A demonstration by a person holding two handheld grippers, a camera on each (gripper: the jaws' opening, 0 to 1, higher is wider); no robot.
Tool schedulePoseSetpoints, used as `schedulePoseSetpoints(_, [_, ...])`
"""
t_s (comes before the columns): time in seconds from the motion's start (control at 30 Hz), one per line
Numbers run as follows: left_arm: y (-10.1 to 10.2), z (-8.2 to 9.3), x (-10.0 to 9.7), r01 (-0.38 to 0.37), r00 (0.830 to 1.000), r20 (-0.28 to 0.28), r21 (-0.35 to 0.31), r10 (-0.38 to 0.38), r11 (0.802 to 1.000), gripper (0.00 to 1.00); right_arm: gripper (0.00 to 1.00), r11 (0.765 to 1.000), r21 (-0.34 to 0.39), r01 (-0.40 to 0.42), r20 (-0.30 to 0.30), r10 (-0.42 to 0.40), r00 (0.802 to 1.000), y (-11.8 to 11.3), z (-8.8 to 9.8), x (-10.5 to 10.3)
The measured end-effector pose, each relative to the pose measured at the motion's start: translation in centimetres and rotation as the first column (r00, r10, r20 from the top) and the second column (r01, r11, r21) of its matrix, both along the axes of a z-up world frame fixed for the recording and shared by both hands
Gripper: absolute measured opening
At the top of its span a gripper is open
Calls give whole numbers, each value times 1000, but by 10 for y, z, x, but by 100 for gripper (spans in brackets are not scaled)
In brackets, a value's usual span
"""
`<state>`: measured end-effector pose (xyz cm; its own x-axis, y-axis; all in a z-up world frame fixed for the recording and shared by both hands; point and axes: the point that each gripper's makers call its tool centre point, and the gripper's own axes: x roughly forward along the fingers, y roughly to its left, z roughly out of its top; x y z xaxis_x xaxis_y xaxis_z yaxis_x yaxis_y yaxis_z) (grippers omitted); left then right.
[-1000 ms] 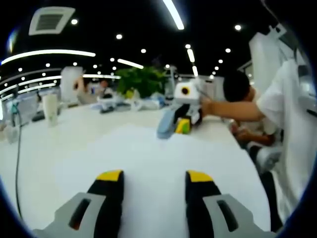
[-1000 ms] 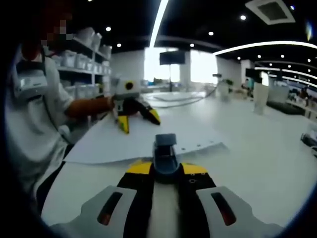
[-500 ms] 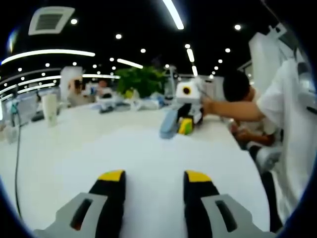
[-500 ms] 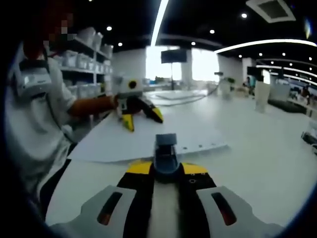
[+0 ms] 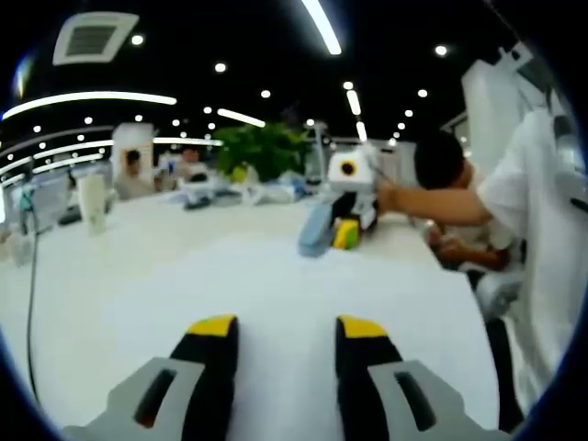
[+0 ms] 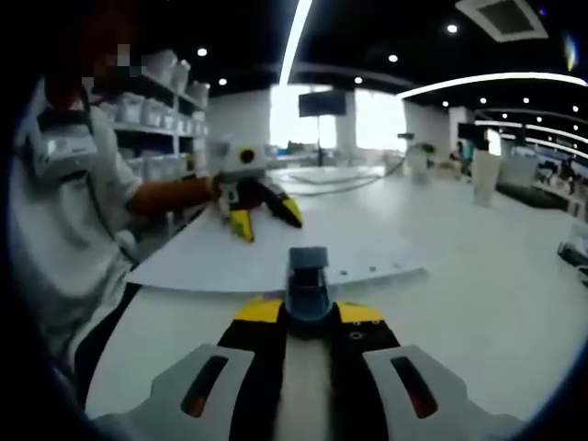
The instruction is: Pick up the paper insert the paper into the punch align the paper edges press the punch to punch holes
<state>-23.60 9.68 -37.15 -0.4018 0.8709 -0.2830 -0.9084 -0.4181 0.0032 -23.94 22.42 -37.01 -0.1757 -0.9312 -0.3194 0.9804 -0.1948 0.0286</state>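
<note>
A white sheet of paper [image 5: 276,276] lies flat on the white table [image 5: 110,266]. My left gripper [image 5: 286,325] hovers low over its near end, jaws apart and holding nothing. At the sheet's far end my right gripper [image 5: 342,230] holds a blue hole punch [image 5: 315,230]. In the right gripper view, my right gripper [image 6: 310,310] is shut on the punch [image 6: 308,276], just short of the paper [image 6: 248,262], whose near edge carries small punched holes [image 6: 342,273]. The left gripper [image 6: 266,219] sits open at the paper's far end.
A black cable [image 5: 34,294] runs down the table's left side, with a white cup [image 5: 92,200] and green plants [image 5: 266,152] farther back. A person's sleeve [image 5: 542,211] lines the table edge. Storage shelves [image 6: 156,110] stand behind, and a white cylinder [image 6: 484,179] at right.
The left gripper's jaws have drawn slightly closer together. The left gripper and the paper have shifted a little to the right in the right gripper view. The punch stays gripped.
</note>
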Motion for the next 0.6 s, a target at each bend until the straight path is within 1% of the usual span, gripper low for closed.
schedulePoseSetpoints(0.2, [0, 0, 0, -4, 1000, 1, -1, 4, 1000, 43, 22, 1000, -10, -10, 20, 10, 1000, 1, 1, -1])
schedulePoseSetpoints(0.37, [1, 0, 0, -5, 1000, 0, 0, 5, 1000, 42, 21, 1000, -10, -23, 12, 23, 1000, 3, 0, 1])
schedulePoseSetpoints(0.43, [1, 0, 1, -5, 1000, 1, 0, 5, 1000, 42, 21, 1000, -12, -9, 6, 9, 1000, 9, 0, -2])
schedulePoseSetpoints(0.5, [0, 0, 1, -5, 1000, 1, 0, 5, 1000, 42, 21, 1000, -13, -18, 8, 18, 1000, 13, 0, 1])
schedulePoseSetpoints(0.6, [0, 0, 1, -5, 1000, 0, 0, 5, 1000, 42, 21, 1000, -12, -19, 16, 19, 1000, 12, 0, 3])
